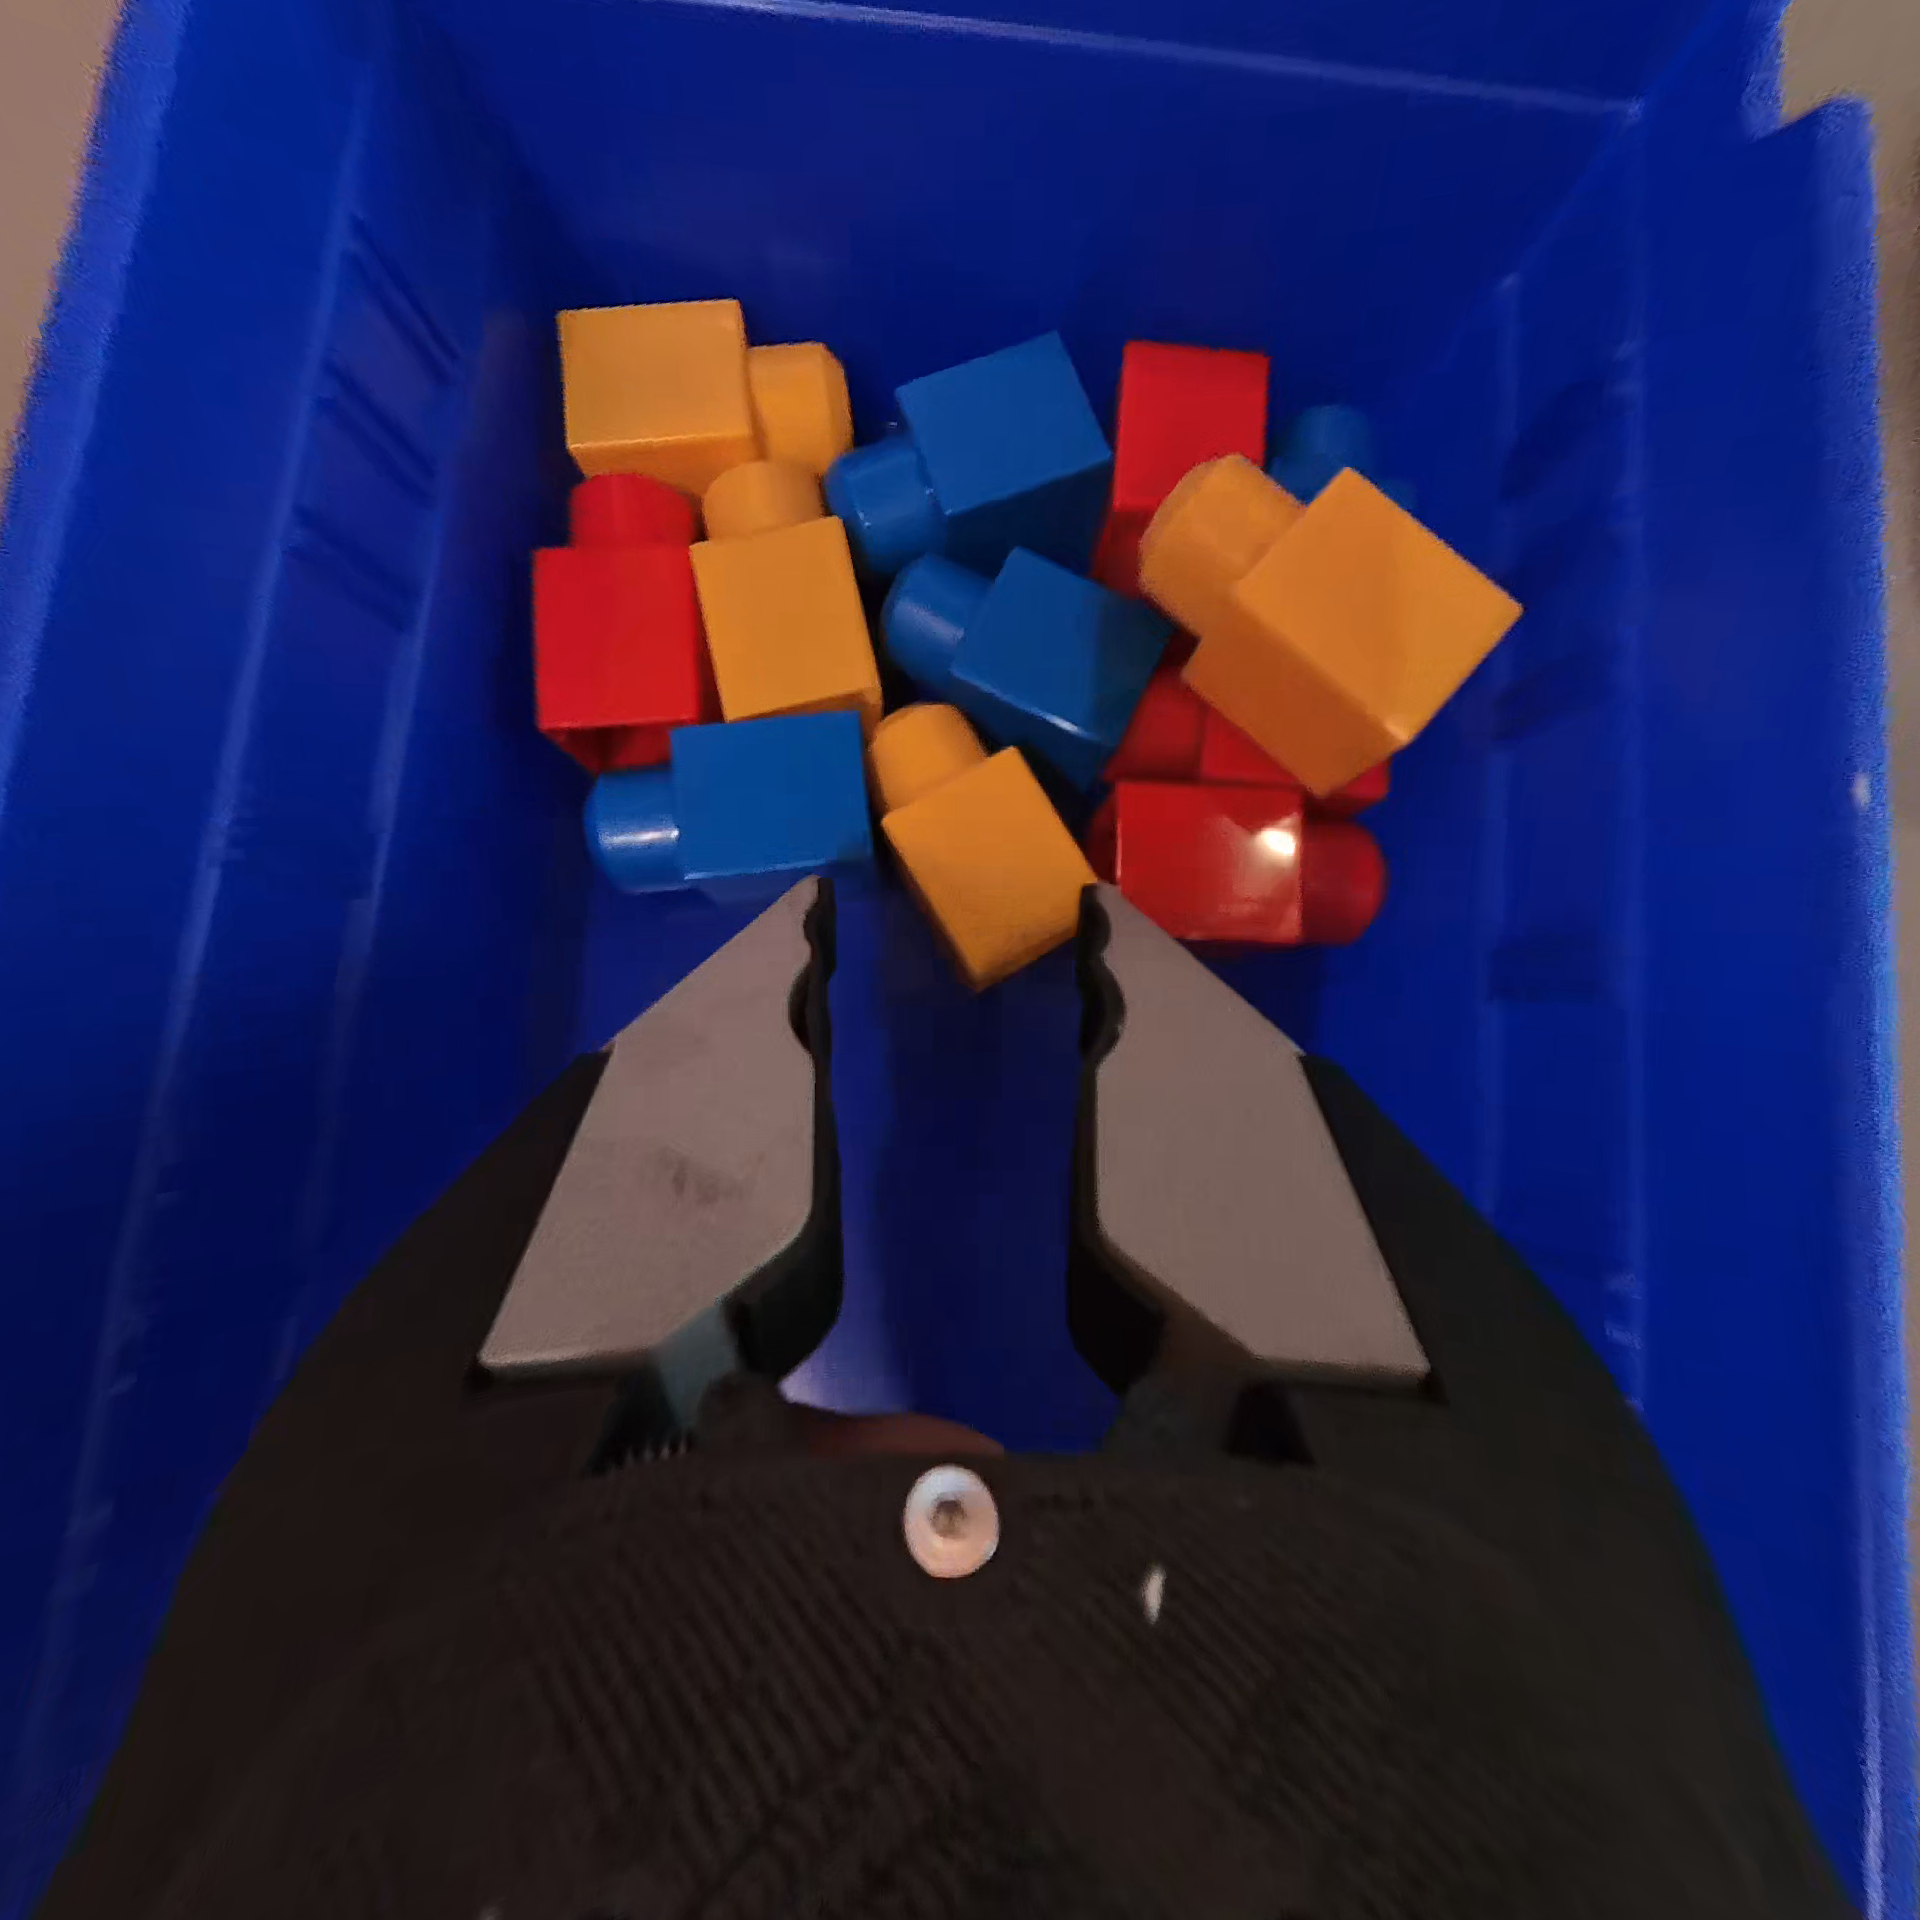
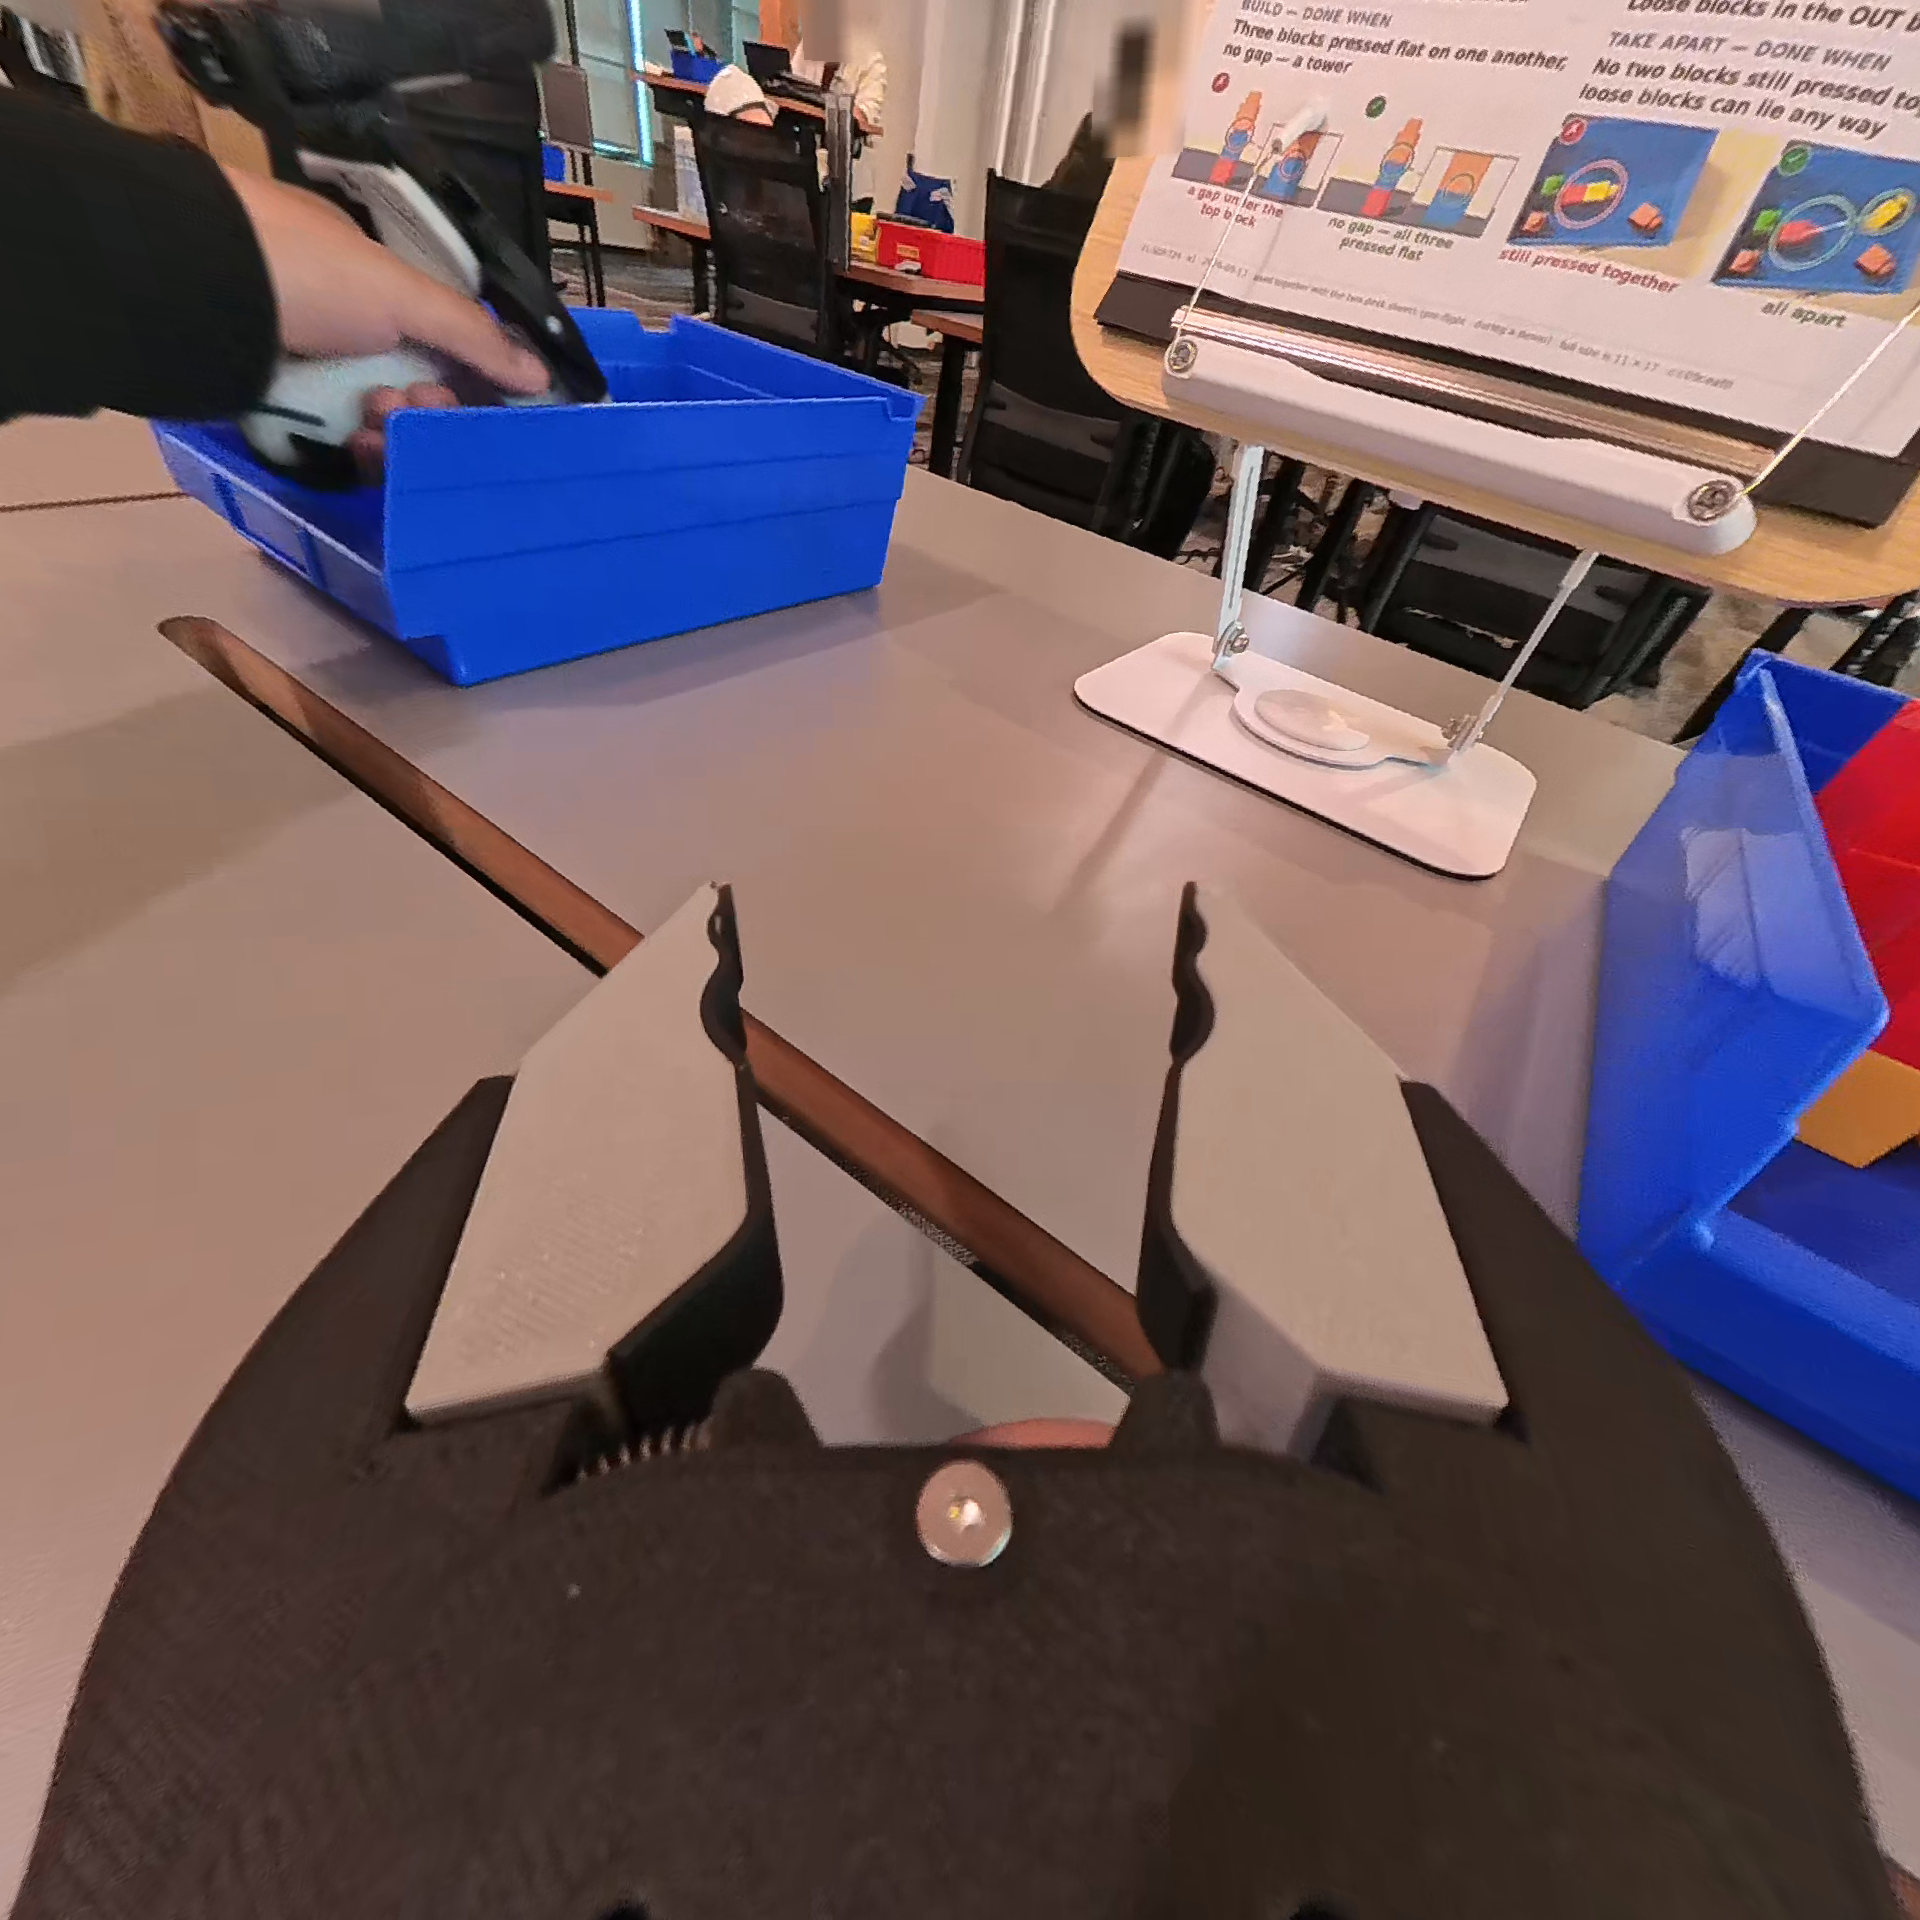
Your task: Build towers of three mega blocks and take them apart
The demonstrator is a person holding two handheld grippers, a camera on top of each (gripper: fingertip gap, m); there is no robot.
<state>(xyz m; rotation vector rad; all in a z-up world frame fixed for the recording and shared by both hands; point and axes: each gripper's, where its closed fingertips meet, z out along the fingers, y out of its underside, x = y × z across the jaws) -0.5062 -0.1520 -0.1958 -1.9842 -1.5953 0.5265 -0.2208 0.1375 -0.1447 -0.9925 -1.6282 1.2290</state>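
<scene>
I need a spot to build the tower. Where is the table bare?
Bare grey table lies between the blue bin at the left, the white stand base and the right blue bin. A dark slot crosses it. The left bin's far end is crowded with blocks.

glossy plastic blocks (image 1: 977,623) in a smooth plastic bin (image 1: 260,831) — matt grey table (image 2: 935,831).
</scene>
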